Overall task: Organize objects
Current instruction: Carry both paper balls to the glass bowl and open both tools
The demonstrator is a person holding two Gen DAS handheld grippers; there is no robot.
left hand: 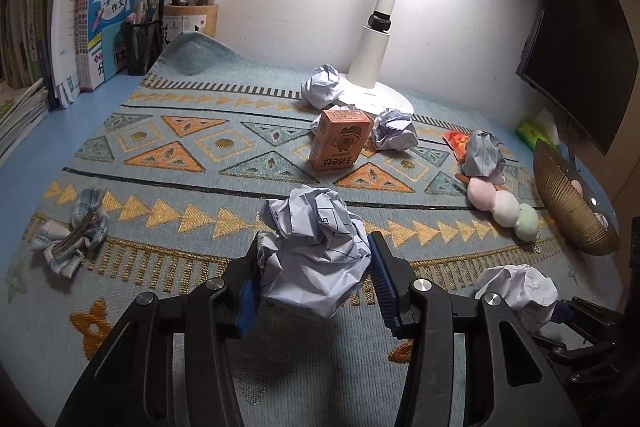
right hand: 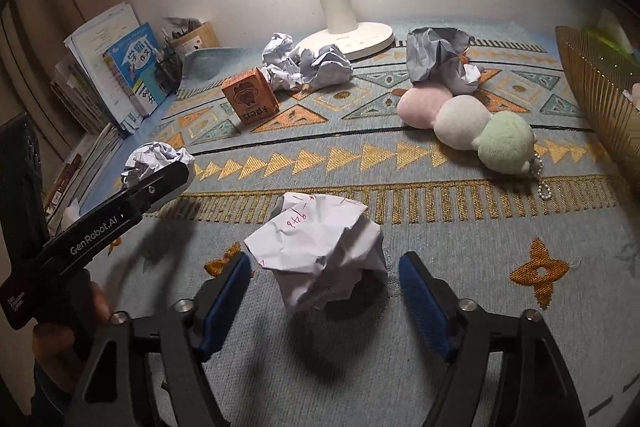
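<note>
My left gripper [left hand: 316, 267] is shut on a crumpled ball of lined paper [left hand: 312, 247], both blue pads pressed into its sides. The right wrist view shows the same ball [right hand: 160, 157] at the left, in that gripper's black fingers [right hand: 160, 183]. My right gripper [right hand: 326, 259] stands open around a second crumpled paper ball with red writing [right hand: 320, 251], which lies on the patterned mat [right hand: 440, 211]. Its pads [right hand: 424, 303] are clear of the paper. Seen from the left wrist, that second ball [left hand: 520, 285] is at the lower right.
Further paper balls [left hand: 322, 87] [left hand: 394, 129] [left hand: 482, 153] lie near the lamp base [left hand: 372, 91]. An orange carton [left hand: 340, 141] stands mid-mat. A three-ball plush [left hand: 504, 207] lies beside a gold ribbed bowl [left hand: 568, 203]. Books [left hand: 100, 27], pen holders, a plaid cloth clip [left hand: 72, 235] and a monitor [left hand: 580, 27] ring the desk.
</note>
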